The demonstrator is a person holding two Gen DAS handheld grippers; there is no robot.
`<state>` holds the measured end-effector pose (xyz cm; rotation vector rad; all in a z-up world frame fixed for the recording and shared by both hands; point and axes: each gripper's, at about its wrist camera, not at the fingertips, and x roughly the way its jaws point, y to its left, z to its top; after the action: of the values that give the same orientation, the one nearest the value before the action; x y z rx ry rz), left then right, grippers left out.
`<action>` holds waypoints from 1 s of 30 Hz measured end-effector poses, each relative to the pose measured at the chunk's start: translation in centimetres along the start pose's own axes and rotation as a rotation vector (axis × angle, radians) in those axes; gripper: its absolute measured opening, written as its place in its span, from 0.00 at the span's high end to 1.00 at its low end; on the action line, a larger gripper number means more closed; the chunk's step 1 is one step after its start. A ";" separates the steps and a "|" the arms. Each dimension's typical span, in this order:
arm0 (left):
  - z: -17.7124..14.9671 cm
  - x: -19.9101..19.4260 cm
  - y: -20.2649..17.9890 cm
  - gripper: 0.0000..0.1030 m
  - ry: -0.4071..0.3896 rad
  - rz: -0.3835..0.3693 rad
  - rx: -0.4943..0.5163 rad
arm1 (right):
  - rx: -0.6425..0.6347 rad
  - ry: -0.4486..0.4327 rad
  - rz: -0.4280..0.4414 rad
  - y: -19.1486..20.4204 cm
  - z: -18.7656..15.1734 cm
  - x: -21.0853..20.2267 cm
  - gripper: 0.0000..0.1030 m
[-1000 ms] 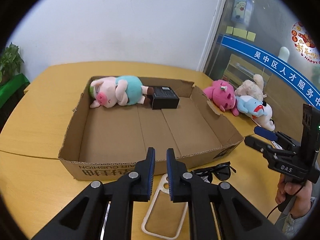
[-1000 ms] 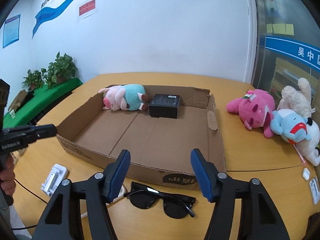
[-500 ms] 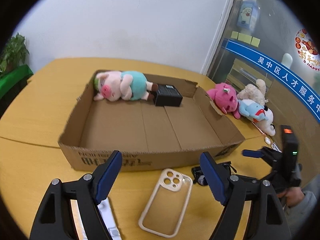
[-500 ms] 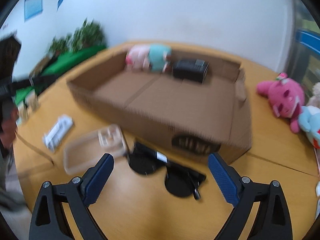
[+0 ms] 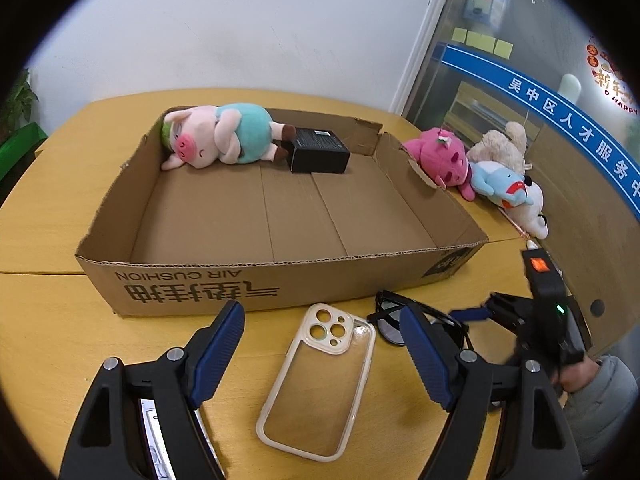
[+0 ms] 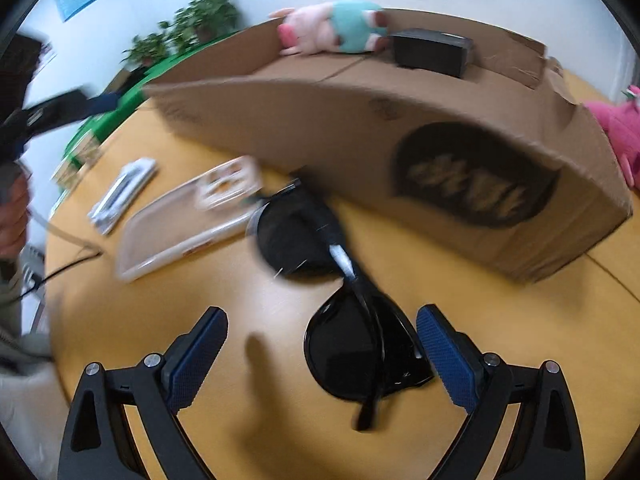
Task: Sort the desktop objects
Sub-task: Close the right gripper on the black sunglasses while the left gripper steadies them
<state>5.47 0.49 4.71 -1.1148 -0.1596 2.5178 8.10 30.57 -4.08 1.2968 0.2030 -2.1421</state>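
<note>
Only two things lie in the cardboard box [image 5: 280, 208] so far: a plush pig [image 5: 218, 138] at its 11 o'clock corner and a small black box [image 5: 318, 156] touching the pig's feet. The rest waits on the table [image 5: 48, 208]. The left gripper [image 5: 322, 350] stands with its jaws wide apart over the clear phone case [image 5: 320, 376], gripping nothing. The right gripper [image 6: 322, 360], jaws likewise spread and empty, straddles the near lens of the black sunglasses [image 6: 340, 300]. A pink plush [image 5: 440, 156] and a blue-and-white plush [image 5: 504, 188] sit outside the box at 2 o'clock. Most of the sorting seems left.
</note>
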 end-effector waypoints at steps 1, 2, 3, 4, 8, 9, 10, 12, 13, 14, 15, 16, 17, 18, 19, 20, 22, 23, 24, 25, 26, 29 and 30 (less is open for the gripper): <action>0.0 0.2 -0.1 0.22 0.004 -0.006 -0.001 | -0.012 0.000 -0.004 0.8 -0.2 -0.3 0.06; 0.0 0.5 -0.2 0.22 0.010 -0.016 -0.003 | -0.031 -0.008 -0.029 1.5 -0.7 -0.8 0.06; 0.0 0.8 -0.3 0.22 0.016 -0.026 -0.005 | -0.035 -0.013 -0.048 1.7 -0.8 -0.9 0.06; 0.1 1.1 -0.5 0.22 0.026 -0.037 -0.006 | -0.037 -0.016 -0.075 1.8 -0.9 -1.0 0.06; -0.1 2.4 -1.6 0.22 0.064 -0.089 0.009 | -0.080 0.022 -0.175 2.4 -1.5 0.2 0.14; -0.2 2.7 -1.8 0.22 0.074 -0.094 0.012 | -0.069 0.006 -0.150 2.3 -1.7 0.0 0.17; -0.3 3.1 -2.0 0.22 0.088 -0.094 0.013 | -0.065 -0.002 -0.157 2.2 -1.6 -0.1 0.19; -0.5 3.7 -2.3 0.22 0.110 -0.105 0.009 | -0.063 -0.014 -0.159 2.5 -1.8 -0.4 0.33; -0.7 4.2 -2.5 0.22 0.129 -0.116 0.000 | -0.058 -0.017 -0.158 2.6 -1.9 -0.5 0.38; -0.8 4.5 -2.6 0.23 0.142 -0.130 -0.008 | -0.048 -0.021 -0.163 2.8 -1.9 -0.7 0.46; -0.8 4.9 -2.8 0.23 0.156 -0.146 -0.017 | -0.034 -0.019 -0.168 2.9 -1.9 -0.8 0.47; -1.0 5.4 -3.1 0.23 0.173 -0.167 -0.025 | -0.024 -0.018 -0.174 3.1 -1.9 -0.7 0.47; -1.1 5.7 -3.3 0.23 0.187 -0.181 -0.029 | -0.009 -0.017 -0.182 3.1 -1.9 -0.7 0.47; -1.2 6.1 -3.5 0.23 0.202 -0.194 -0.033 | 0.007 -0.020 -0.185 3.1 -1.9 -0.6 0.47; -1.4 6.7 -3.8 0.23 0.228 -0.208 -0.039 | 0.046 -0.029 -0.176 3.1 -2.0 -0.8 0.47; -1.6 7.1 -4.1 0.23 0.246 -0.217 -0.044 | 0.082 -0.039 -0.160 2.9 -2.0 -0.8 0.48; -1.9 8.1 -4.5 0.23 0.284 -0.250 -0.057 | 0.189 -0.070 -0.109 2.3 -2.4 -1.2 0.48; -2.0 8.6 -4.7 0.24 0.301 -0.262 -0.066 | 0.241 -0.084 -0.080 1.9 -2.6 -1.5 0.48; -2.1 9.1 -5.0 0.24 0.320 -0.281 -0.076 | 0.309 -0.103 -0.039 1.3 -3.0 -1.9 0.48; -2.3 9.4 -5.2 0.24 0.331 -0.293 -0.081 | 0.361 -0.115 -0.002 0.8 -3.4 -2.1 0.48; -2.4 9.8 -5.5 0.26 0.344 -0.305 -0.086 | 0.389 -0.123 0.020 0.8 -3.6 -2.2 0.48; -2.8 11.1 -6.4 0.42 0.395 -0.333 -0.084 | 0.447 -0.137 0.077 0.5 -4.1 -2.4 0.48; -3.2 11.6 -6.7 0.51 0.422 -0.342 -0.079 | 0.451 -0.138 0.082 0.5 -4.1 -2.4 0.48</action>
<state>2.69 10.98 -3.71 -1.4805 -0.3053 1.9487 12.30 32.97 -4.04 1.3592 -0.4063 -2.2728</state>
